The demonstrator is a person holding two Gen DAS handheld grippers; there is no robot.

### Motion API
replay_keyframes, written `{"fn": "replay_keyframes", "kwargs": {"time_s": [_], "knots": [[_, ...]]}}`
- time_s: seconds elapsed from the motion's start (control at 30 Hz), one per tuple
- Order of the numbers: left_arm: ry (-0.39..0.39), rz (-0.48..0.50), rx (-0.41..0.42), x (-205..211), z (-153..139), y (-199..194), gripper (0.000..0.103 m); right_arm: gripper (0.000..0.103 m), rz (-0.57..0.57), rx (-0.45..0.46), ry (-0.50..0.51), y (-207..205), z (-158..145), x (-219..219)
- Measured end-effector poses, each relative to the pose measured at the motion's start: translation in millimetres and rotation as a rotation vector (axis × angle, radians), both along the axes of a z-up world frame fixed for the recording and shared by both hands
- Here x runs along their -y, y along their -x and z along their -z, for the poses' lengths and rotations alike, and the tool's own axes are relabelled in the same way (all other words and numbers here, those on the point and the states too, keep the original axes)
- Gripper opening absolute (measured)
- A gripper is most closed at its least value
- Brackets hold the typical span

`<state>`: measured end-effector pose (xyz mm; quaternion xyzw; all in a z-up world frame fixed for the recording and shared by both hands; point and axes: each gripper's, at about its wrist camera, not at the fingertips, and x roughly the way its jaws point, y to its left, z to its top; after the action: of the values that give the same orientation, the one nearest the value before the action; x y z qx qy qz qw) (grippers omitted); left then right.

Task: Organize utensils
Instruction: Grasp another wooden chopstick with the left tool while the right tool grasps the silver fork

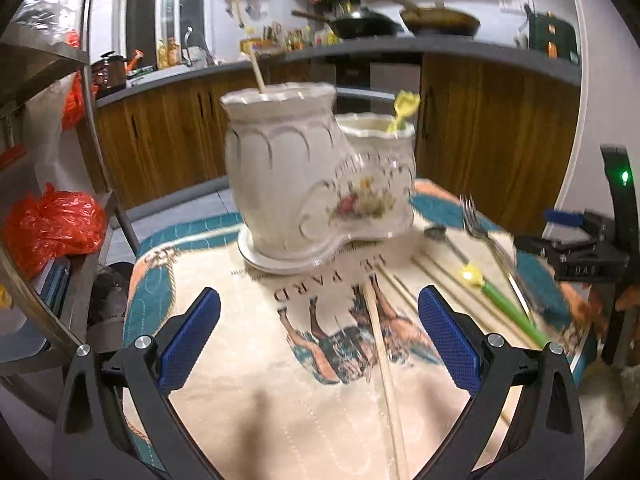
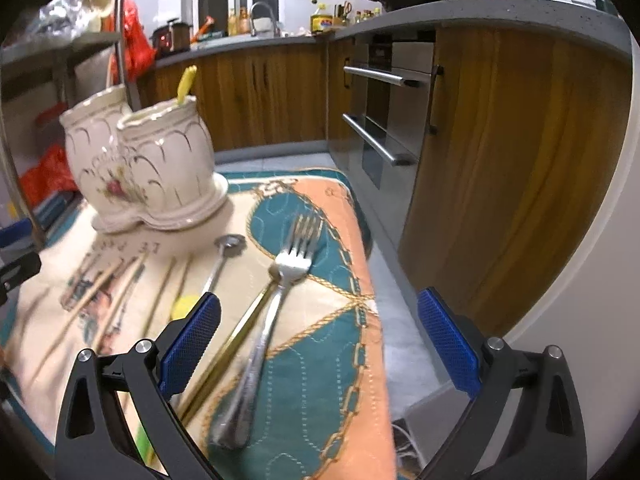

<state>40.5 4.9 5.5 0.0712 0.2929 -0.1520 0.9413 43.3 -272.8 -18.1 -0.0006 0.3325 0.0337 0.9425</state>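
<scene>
A cream two-pot ceramic utensil holder (image 1: pixel 316 184) stands at the far side of the patterned cloth (image 1: pixel 280 408). One pot holds a chopstick (image 1: pixel 256 70), the other a yellow-topped utensil (image 1: pixel 402 114). My left gripper (image 1: pixel 319 336) is open and empty above a loose chopstick (image 1: pixel 382 360). A silver fork (image 2: pixel 264 320), a spoon with yellow and green handle (image 2: pixel 218 268) and several chopsticks (image 2: pixel 92 296) lie on the cloth. My right gripper (image 2: pixel 319 336) is open and empty, hovering over the fork. The holder also shows in the right wrist view (image 2: pixel 148 168).
A metal shelf rack with red plastic bags (image 1: pixel 52 224) stands left of the table. Wooden kitchen cabinets (image 2: pixel 500 160) and an oven (image 2: pixel 384 120) lie beyond the table's right edge. The right gripper's body (image 1: pixel 592 248) shows at the far right of the left wrist view.
</scene>
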Motion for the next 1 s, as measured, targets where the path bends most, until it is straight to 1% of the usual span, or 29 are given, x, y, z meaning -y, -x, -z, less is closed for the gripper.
{"fn": "replay_keyframes", "kwargs": {"time_s": [0.13, 0.2, 0.23, 0.3, 0.33, 0.43, 0.47, 0.5, 0.6, 0.67, 0.7, 0.73, 0.77, 0.8, 0.83, 0.9, 0.97, 1.0], "knots": [[-0.030, 0.008, -0.048, 5, 8, -5, 0.097, 0.094, -0.015, -0.034, 0.019, -2, 5, 0], [-0.039, 0.009, -0.069, 6, 10, -8, 0.097, 0.082, -0.030, -0.055, 0.000, -3, 7, -1], [-0.041, 0.011, -0.076, 6, 11, -9, 0.097, 0.080, -0.033, -0.062, -0.011, -3, 8, 0], [-0.045, 0.015, -0.091, 6, 14, -9, 0.097, 0.071, -0.043, -0.083, -0.024, -5, 10, -1], [-0.047, 0.021, -0.100, 7, 15, -10, 0.097, 0.069, -0.047, -0.091, -0.022, -5, 11, -2], [-0.053, 0.045, -0.133, 9, 21, -11, 0.097, 0.055, -0.063, -0.110, -0.017, -8, 14, -6], [-0.053, 0.053, -0.142, 11, 23, -11, 0.095, 0.053, -0.066, -0.113, -0.014, -8, 14, -8], [-0.054, 0.064, -0.154, 12, 25, -11, 0.091, 0.051, -0.068, -0.116, -0.009, -9, 15, -9], [-0.064, 0.088, -0.181, 16, 30, -11, 0.085, 0.048, -0.062, -0.126, -0.026, -11, 15, -9], [-0.070, 0.108, -0.195, 21, 35, -10, 0.073, 0.047, -0.058, -0.130, -0.033, -13, 16, -9], [-0.071, 0.114, -0.200, 22, 35, -10, 0.069, 0.044, -0.059, -0.132, -0.036, -14, 16, -9], [-0.074, 0.120, -0.205, 23, 36, -10, 0.067, 0.042, -0.061, -0.132, -0.037, -15, 15, -10], [-0.080, 0.124, -0.210, 25, 38, -11, 0.062, 0.041, -0.062, -0.133, -0.037, -16, 15, -10], [-0.086, 0.129, -0.216, 26, 39, -10, 0.054, 0.038, -0.063, -0.137, -0.034, -18, 15, -11], [-0.088, 0.139, -0.224, 26, 40, -10, 0.051, 0.036, -0.067, -0.139, -0.030, -19, 15, -12], [-0.087, 0.162, -0.229, 27, 39, -7, 0.037, 0.032, -0.080, -0.141, -0.018, -18, 15, -14], [-0.088, 0.176, -0.231, 28, 39, -5, 0.029, 0.032, -0.082, -0.142, -0.011, -18, 15, -15], [-0.090, 0.183, -0.233, 28, 39, -5, 0.027, 0.031, -0.079, -0.147, -0.019, -20, 16, -14]]}}
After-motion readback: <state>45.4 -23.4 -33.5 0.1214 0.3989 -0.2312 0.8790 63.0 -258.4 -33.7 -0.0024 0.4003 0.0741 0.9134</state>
